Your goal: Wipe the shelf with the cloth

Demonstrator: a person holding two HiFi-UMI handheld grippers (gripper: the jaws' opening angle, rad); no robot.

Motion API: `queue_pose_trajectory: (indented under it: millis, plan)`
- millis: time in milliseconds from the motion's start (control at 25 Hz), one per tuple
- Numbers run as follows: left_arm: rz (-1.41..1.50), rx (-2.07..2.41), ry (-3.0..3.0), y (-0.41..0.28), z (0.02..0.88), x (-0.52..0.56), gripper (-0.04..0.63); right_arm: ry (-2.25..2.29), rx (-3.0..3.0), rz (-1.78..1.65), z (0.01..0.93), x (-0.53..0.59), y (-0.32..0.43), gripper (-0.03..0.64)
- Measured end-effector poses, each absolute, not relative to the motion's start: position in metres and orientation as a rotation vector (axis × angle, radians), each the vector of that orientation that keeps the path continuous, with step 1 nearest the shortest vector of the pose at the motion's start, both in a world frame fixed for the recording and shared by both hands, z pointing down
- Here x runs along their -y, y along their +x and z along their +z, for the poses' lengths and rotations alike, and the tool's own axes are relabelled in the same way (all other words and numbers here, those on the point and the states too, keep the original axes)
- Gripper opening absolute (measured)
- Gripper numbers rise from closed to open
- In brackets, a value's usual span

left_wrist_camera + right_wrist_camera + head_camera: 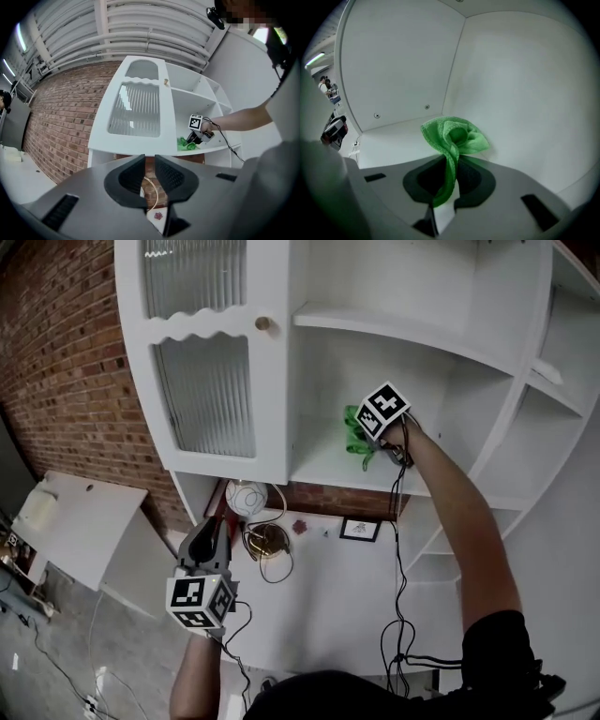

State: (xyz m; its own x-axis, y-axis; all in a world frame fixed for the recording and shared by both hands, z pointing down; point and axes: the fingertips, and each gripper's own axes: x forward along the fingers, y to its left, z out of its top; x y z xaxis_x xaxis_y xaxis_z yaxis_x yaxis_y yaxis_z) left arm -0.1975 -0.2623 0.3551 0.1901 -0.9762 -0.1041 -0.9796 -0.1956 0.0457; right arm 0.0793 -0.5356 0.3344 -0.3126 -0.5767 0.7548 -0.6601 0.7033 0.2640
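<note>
Against a red brick wall [66, 352], a white shelf unit [272, 418] with a ribbed glass door [208, 395] stands over a white counter [328, 596]. The right gripper [368, 442] reaches into the open bay, its jaws clamped on a bunched green cloth [353, 425] that sits on the shelf [323, 470] near the back corner. The left gripper [216, 526] hangs low over the counter, its jaws drawn almost together with nothing between them.
</note>
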Motion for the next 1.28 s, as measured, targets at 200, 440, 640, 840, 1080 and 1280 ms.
queue_pose_trajectory:
  millis: [200,440,640,840,1080,1280]
  plan:
    - [0.168,-1.908,-2.453,-0.177,0.358,0.273,0.063,1.025,1.915,0.112,0.335,0.537,0.127,0.048]
    - [0.154,-1.846,-2.486,-0.162,0.357,0.280,0.063,1.119,1.679,0.043,0.335,0.536,0.189,0.048]
    - [0.151,-1.818,-2.508,-0.157,0.357,0.282,0.063,1.121,1.413,-0.081,0.338,0.530,0.224,0.046]
    - [0.161,-1.805,-2.525,-0.156,0.358,0.284,0.063,1.093,1.268,-0.113,0.342,0.525,0.242,0.044]
    - [0.180,-1.788,-2.572,-0.151,0.362,0.290,0.063,1.059,1.105,-0.146,0.346,0.514,0.261,0.044]
    - [0.186,-1.766,-2.603,-0.144,0.363,0.294,0.063,0.994,0.924,-0.222,0.347,0.506,0.273,0.044]
